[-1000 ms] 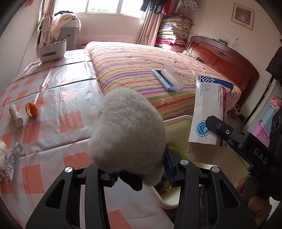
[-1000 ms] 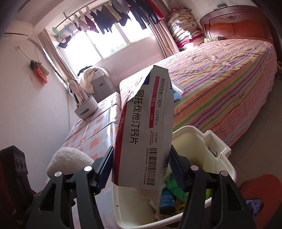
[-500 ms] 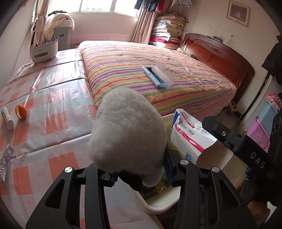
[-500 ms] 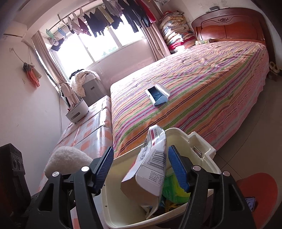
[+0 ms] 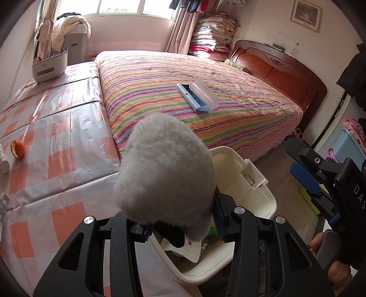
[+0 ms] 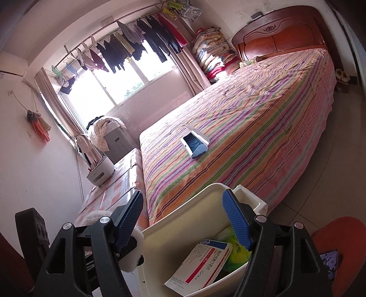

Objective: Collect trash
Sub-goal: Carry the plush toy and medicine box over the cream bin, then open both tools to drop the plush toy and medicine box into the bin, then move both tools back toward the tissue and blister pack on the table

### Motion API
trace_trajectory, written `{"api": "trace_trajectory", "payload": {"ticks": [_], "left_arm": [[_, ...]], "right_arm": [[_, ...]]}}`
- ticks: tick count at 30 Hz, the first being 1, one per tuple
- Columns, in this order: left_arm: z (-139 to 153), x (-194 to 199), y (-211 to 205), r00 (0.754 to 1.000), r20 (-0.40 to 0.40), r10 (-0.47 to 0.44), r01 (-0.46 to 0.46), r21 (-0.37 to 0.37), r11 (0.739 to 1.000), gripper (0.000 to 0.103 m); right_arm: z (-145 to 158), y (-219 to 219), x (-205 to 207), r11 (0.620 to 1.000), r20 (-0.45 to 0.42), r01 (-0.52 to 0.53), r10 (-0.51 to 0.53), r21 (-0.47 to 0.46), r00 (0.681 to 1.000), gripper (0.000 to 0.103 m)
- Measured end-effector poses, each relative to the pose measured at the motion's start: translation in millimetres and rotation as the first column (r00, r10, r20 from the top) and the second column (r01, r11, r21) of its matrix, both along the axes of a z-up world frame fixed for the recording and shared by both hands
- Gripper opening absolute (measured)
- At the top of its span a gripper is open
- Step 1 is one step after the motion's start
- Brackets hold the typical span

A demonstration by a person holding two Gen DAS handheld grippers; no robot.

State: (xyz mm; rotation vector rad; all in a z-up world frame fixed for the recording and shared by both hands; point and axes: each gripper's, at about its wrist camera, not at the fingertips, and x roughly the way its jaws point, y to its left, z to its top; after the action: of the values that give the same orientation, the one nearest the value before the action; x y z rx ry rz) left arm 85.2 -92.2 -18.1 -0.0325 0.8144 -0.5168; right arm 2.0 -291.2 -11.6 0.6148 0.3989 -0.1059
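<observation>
Dropped from the right gripper (image 6: 185,219), whose jaws now gape empty, the box (image 6: 201,265) lies in the bin (image 6: 183,205). Left gripper (image 5: 180,219) clenches a fluffy wad (image 5: 164,164) above the bin's near rim. Released too far left, the wad could land on the table edge (image 5: 68,182) instead.

A lived-in home bedroom is shown. A wide bed (image 5: 201,96) covered by a striped sheet is backed by a carved wooden headboard (image 5: 279,66). Folded quilts (image 5: 212,34) are stacked in the corner, laundry (image 6: 137,50) is hung on a rail across the window (image 6: 128,77), and a framed picture (image 5: 305,14) is fixed to the wall.
</observation>
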Motion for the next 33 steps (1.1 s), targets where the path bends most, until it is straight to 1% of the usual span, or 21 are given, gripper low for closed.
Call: {"api": "trace_trajectory", "payload": {"ticks": [7,10,17,19,20,21,22,23,25,27,33], "left_arm": [[-6,3,-17,0.999,-0.027,-0.037,0.037,-0.002,0.999,0.041],[-9,3,-24,0.998,-0.029,-0.049,0.049,0.008,0.999,0.045],[-15,4,-28,0.998,-0.042,-0.051,0.052,0.026,0.998,0.046],[-14,3,-28,0.998,-0.029,-0.048,0.049,0.033,0.998,0.052],[-12,2,-28,0.999,-0.018,-0.042,0.043,0.037,0.998,0.063],[-11,1,-28,0.999,-0.001,-0.032,0.032,0.04,0.999,0.078],[-8,-1,-26,1.0,0.022,-0.02,0.019,0.04,0.999,0.082],[-5,-3,-25,0.999,0.044,-0.011,0.009,0.042,0.999,0.084],[-2,-4,-24,0.998,0.065,-0.006,0.002,0.055,0.998,0.086],[1,-4,-22,0.998,0.07,0.002,-0.006,0.065,0.998,0.089],[7,-5,-6,0.996,0.077,0.035,-0.04,0.064,0.997,0.091]], "right_arm": [[-1,-6,-5,0.999,0.02,0.026,-0.027,0.037,0.999,0.07],[-1,-9,-6,0.999,0.023,0.029,-0.03,0.045,0.999,0.07],[0,-10,-6,0.998,0.024,0.026,-0.028,0.056,0.999,0.07],[0,-9,-7,0.998,0.026,0.025,-0.026,0.051,0.999,0.07],[0,-9,-7,0.998,0.027,0.024,-0.026,0.05,0.999,0.07],[0,-8,-7,0.998,0.027,0.025,-0.027,0.051,0.999,0.07],[0,-8,-7,0.998,0.026,0.027,-0.029,0.051,0.999,0.07],[0,-9,-7,0.998,0.025,0.028,-0.03,0.052,0.999,0.07],[-1,-9,-8,0.998,0.022,0.032,-0.033,0.055,0.999,0.07],[-2,-10,-8,0.998,0.02,0.033,-0.035,0.056,0.999,0.07],[-4,-8,-7,0.998,0.011,0.026,-0.027,0.051,1.0,0.07]]}}
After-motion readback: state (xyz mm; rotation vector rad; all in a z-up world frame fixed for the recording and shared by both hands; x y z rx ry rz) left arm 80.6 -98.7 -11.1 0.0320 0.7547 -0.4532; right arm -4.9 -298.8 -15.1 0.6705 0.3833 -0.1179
